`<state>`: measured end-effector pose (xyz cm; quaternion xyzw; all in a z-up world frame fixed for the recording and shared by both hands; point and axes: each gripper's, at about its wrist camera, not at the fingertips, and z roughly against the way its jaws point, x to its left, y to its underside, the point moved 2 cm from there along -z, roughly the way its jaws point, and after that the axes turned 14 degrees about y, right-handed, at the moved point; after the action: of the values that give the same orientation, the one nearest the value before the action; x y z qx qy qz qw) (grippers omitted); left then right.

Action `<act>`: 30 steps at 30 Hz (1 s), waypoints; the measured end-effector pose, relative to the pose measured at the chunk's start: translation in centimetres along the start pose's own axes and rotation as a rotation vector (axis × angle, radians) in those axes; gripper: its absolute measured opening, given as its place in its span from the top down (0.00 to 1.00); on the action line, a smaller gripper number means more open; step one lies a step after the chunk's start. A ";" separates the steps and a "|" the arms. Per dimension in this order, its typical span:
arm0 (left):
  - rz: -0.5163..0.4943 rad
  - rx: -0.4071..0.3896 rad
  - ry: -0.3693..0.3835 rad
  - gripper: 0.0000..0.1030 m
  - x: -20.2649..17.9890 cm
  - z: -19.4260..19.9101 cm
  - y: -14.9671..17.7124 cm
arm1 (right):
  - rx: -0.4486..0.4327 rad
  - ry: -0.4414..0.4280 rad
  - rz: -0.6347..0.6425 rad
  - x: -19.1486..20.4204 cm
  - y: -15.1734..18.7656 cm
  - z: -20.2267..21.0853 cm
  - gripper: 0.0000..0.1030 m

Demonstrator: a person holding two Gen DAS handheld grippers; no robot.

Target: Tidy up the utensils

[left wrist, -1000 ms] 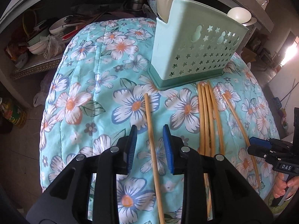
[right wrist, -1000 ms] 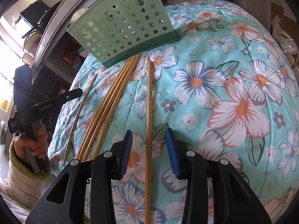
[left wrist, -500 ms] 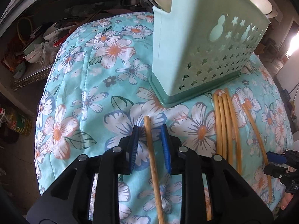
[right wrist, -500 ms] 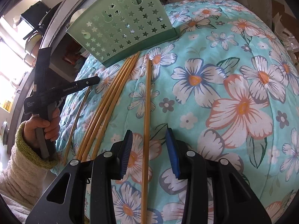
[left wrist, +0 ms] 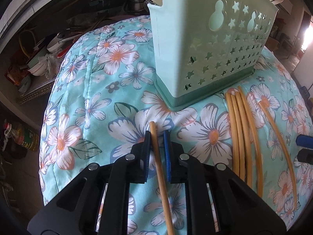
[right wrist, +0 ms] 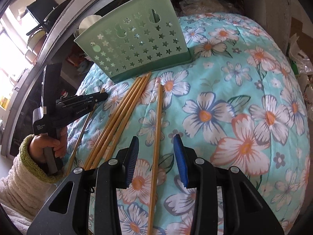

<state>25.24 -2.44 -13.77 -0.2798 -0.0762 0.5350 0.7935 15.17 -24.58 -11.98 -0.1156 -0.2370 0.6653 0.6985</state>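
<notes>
one chopstick between the closing left gripper's narrow jaws, right pad apart.

Floral turquoise quilt; cluttered shelf of bowls beyond it.

1. The left gripper points steeply down. Its jaws are closing around a chopstick, with a slit left at one pad.
2. The left hand, in a fleecy sleeve, grasps its handle.
3. The right gripper angles down, jaws partly apart, its pads touching nothing.
</notes>
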 end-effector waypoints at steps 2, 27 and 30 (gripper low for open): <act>-0.002 -0.001 -0.002 0.90 -0.1 0.1 0.1 | -0.010 0.022 0.025 0.6 -0.9 -0.3 0.65; 0.004 -0.026 -0.004 0.92 -0.2 0.4 0.5 | 0.028 0.190 0.153 3.1 -5.7 -6.0 0.91; 0.004 -0.025 -0.005 0.92 -0.2 0.4 0.5 | 0.031 0.194 0.161 3.2 -5.7 -5.9 0.91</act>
<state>24.58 -2.36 -13.71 -0.2885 -0.0843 0.5363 0.7887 23.04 -20.99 -13.73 -0.1872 -0.1478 0.7084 0.6643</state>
